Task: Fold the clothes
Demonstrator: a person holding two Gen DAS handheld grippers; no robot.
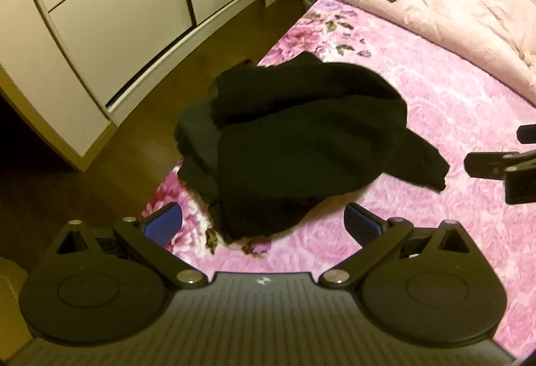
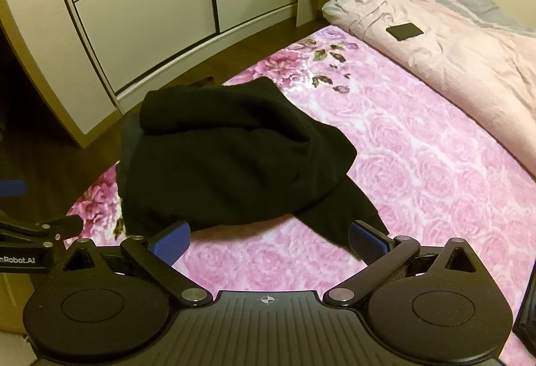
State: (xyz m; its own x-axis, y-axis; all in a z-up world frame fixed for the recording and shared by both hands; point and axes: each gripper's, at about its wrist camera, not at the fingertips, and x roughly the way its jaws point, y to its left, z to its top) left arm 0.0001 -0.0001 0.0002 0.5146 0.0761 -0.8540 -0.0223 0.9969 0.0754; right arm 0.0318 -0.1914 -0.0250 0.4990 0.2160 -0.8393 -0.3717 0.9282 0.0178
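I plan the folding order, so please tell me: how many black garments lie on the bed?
1 visible: a crumpled black garment at the bed's near edge, partly overhanging. Its dark folds could hide a second piece.

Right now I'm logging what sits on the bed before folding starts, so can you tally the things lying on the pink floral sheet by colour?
Black: 2, the crumpled black garment and a flat black object resting on the quilt
Pale pink: 1, the bunched quilt
Total: 3
Both hand-held grippers hover open, holding nothing.
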